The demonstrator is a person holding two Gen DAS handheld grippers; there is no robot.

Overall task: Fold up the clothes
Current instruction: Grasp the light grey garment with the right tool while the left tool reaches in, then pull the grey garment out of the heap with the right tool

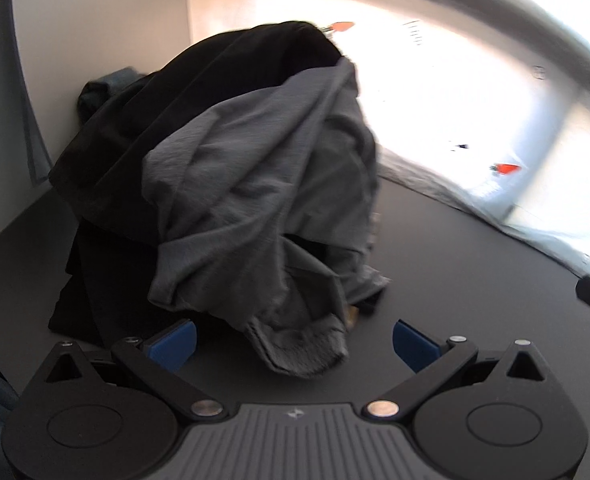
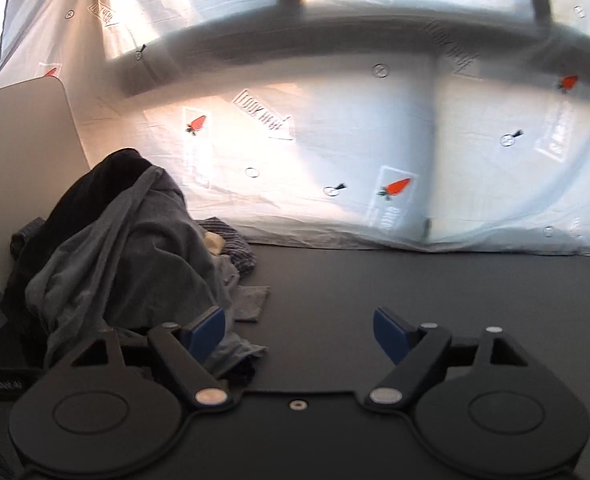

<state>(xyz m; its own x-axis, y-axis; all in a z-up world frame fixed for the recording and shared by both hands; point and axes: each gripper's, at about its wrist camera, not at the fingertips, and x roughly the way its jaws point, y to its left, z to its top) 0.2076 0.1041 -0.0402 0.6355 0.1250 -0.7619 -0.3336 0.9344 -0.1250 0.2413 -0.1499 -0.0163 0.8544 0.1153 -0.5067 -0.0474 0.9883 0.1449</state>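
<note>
Jaws of the left gripper point(image 1: 293, 342) stand spread, blue pads well apart, with nothing pinched; a hanging hem of the grey garment point(image 1: 263, 200) droops into the gap between them, nearer the pad on the view's left, and no pad presses on it. Jaws of the right gripper point(image 2: 299, 334) are likewise spread and empty, only bare dark surface point(image 2: 435, 300) lying ahead of the gap.

The clothes form one heap. In the left wrist view the grey garment is draped over a black garment point(image 1: 143, 120), and the heap stands directly ahead of the left gripper, filling the centre of that view. A bluish piece point(image 1: 113, 80) shows behind the heap, against the pale panel point(image 1: 95, 20). In the right wrist view the same heap sits to the left of the gripper, its lower folds just beside and partly behind the left pad, with a striped cloth point(image 2: 231, 240) and a small grey flap point(image 2: 251, 300) at its far edge. A printed white sheet point(image 2: 335, 152) closes the back of the surface.

The deciding relation: the heap lies straight in front of the left gripper and off to the side of the right one. The left is judged the better placed to take the grey hem. The heap has no clear long axis; it is a crumpled mound, taller than any flat spread. Folding appears not yet begun.
</note>
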